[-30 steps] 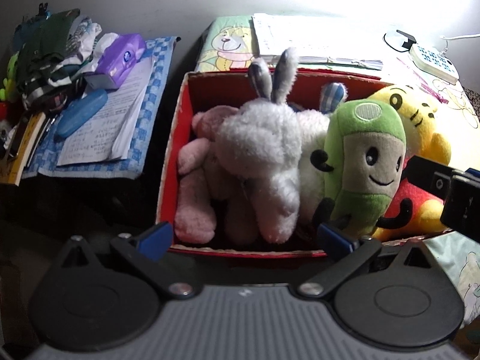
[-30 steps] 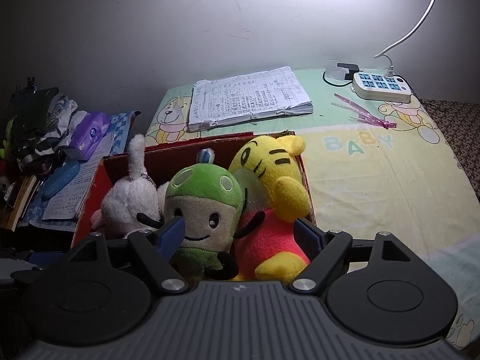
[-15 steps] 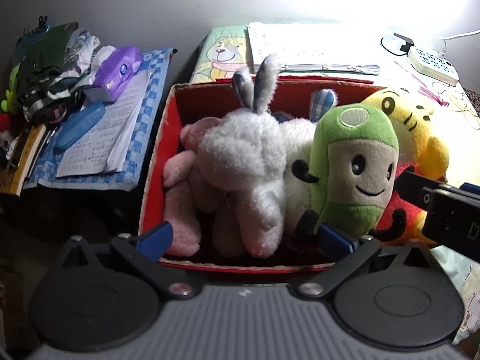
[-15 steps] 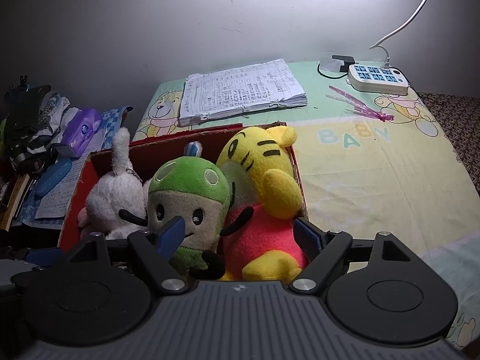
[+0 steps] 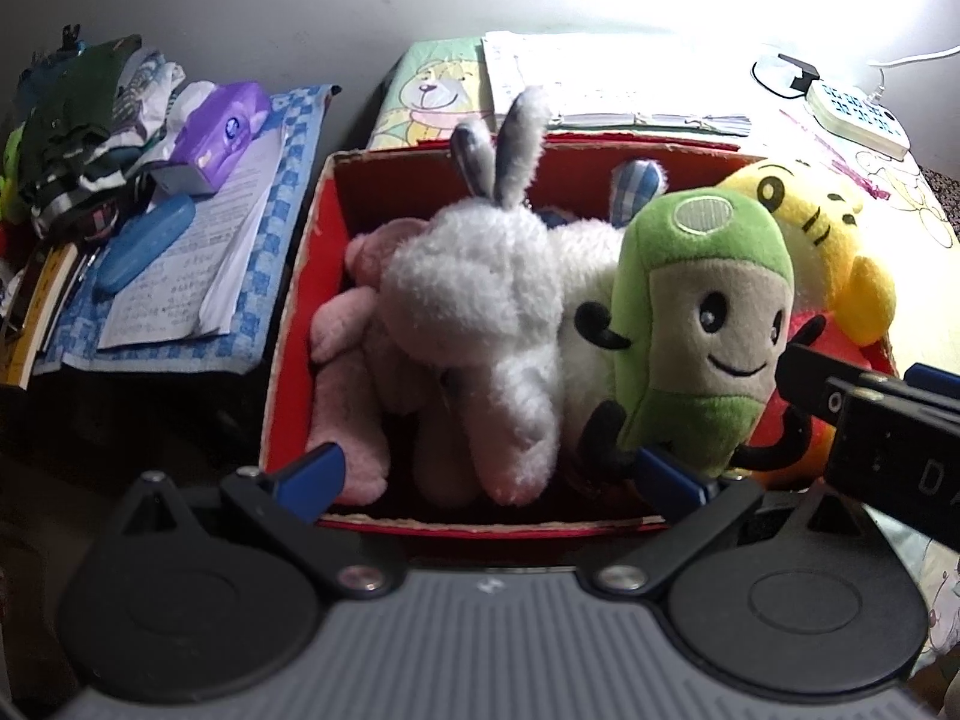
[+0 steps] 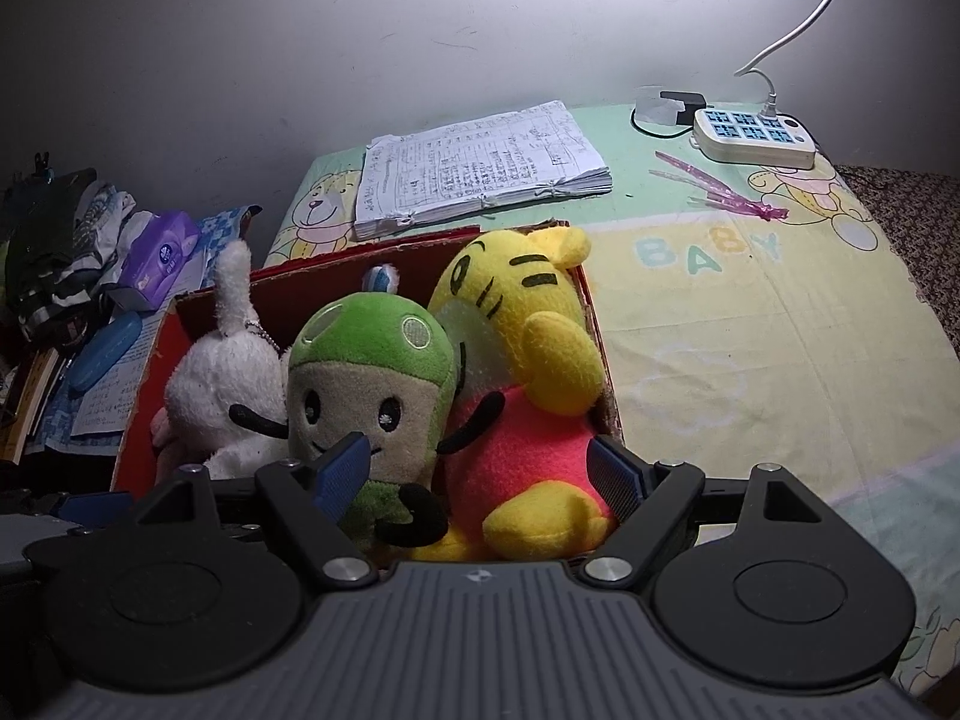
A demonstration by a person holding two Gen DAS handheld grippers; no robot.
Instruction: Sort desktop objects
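Observation:
A red cardboard box (image 5: 288, 354) (image 6: 141, 405) holds several plush toys: a pink one (image 5: 348, 372), a white rabbit (image 5: 486, 324) (image 6: 222, 378), a green smiling one (image 5: 702, 324) (image 6: 372, 384) and a yellow tiger with a red body (image 5: 840, 252) (image 6: 528, 360). My left gripper (image 5: 489, 474) is open and empty at the box's near edge. My right gripper (image 6: 480, 468) is open, its blue pads either side of the green toy's and tiger's lower bodies, not closed on them. It shows as a black block (image 5: 876, 426) in the left wrist view.
A paper stack (image 6: 474, 162) lies behind the box on a baby-print cloth (image 6: 750, 312). A power strip (image 6: 756, 135) and pink strips (image 6: 714, 186) are at the far right. On the left are a purple tissue pack (image 5: 219, 132), blue case (image 5: 144, 246), papers and clothes.
Both grippers have moved in closer to the box, so the toys look larger. The right gripper has shifted left and forward over the tiger and green toy. Both jaws stay open.

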